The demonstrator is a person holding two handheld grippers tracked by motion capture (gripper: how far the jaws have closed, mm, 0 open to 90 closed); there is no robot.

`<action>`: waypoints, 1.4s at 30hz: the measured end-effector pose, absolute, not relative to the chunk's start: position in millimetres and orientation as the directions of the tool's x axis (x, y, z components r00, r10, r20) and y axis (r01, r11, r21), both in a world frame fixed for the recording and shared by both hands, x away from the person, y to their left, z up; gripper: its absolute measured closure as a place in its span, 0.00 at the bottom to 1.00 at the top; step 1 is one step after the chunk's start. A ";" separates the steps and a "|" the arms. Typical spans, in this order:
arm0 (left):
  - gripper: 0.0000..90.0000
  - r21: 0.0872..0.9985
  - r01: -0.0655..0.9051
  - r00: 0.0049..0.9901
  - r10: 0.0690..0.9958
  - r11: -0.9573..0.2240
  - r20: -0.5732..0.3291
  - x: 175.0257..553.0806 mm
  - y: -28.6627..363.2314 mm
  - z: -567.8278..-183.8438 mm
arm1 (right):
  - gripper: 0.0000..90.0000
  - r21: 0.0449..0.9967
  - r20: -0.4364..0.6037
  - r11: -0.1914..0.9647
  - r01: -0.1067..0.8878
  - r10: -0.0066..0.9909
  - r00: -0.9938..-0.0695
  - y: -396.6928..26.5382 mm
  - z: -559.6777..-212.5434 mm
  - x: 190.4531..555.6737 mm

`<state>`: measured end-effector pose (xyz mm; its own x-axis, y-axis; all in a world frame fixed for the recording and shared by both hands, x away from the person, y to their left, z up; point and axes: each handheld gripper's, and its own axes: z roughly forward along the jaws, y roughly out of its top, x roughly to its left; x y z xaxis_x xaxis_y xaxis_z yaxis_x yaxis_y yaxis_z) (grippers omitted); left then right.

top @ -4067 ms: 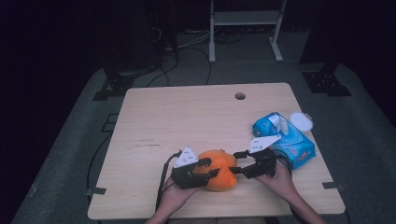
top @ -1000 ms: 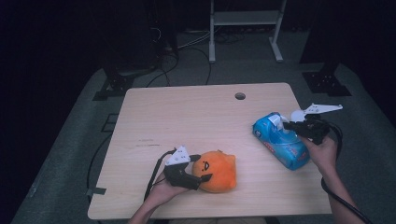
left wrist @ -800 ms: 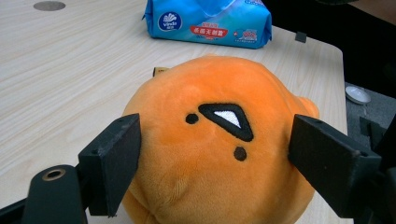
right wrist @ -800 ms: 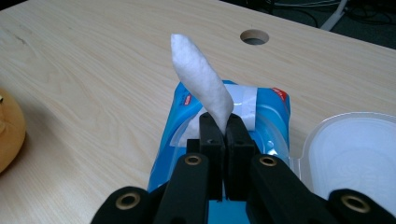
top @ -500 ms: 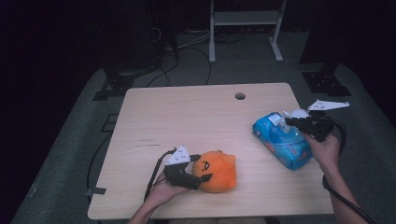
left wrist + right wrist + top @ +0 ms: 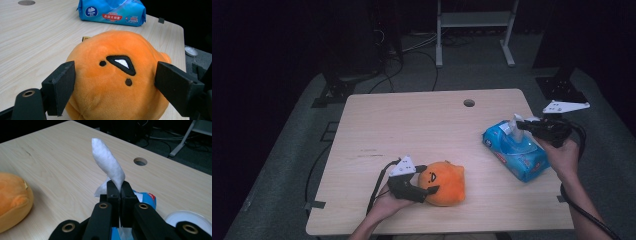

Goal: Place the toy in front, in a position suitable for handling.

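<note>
Counter [image 6: 412, 125] first — a pale wooden top with a round cable hole [image 6: 469, 103] near its twelve o'clock edge, most of its middle left free as working room. At about three o'clock lies the blue wipes pack [image 6: 514, 150], flat on its back with the opening upward, so that a sheet can be drawn straight up out of it. At about six o'clock, close to the person's edge, sits the orange plush toy [image 6: 444, 182], its stitched face turned toward the left claw [image 6: 428, 181].

That left claw stands wide around the toy: in the left gripper view the two black pads [image 6: 61, 87] flank the orange plush toy [image 6: 117, 80] on either side, right at the fabric, though I cannot tell whether they press it. My reading is that this hand is there to steady the toy, keeping it from sliding while the other hand fetches a wipe.

The right claw [image 6: 523, 125] hovers just above the top of the pack, pinched fully together on a white wipe [image 6: 515, 123]. In the right gripper view the white wipe [image 6: 108, 163] stands up twisted from between the jaws of the right claw [image 6: 119, 192], and its lower end trails down toward the blue wipes pack [image 6: 147, 197] — not yet clearly free of it. A pull straight up looks like the sensible way to finish drawing it out.
</note>
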<state>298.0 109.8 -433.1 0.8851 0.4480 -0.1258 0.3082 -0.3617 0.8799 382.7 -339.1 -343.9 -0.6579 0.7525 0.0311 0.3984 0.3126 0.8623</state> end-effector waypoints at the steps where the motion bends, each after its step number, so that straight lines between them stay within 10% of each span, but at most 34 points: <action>1: 0.19 0.880 0.308 0.885 0.448 -0.362 -0.125 298.0 109.8 -433.1 | 0.97 0.868 0.034 0.307 0.391 0.748 -0.662 -338.7 -341.5 381.8; 42: 0.19 0.884 0.300 0.889 0.442 -0.358 -0.123 297.6 110.9 -435.2 | 0.96 0.924 0.167 0.327 0.200 0.127 -0.978 -158.5 -305.8 308.1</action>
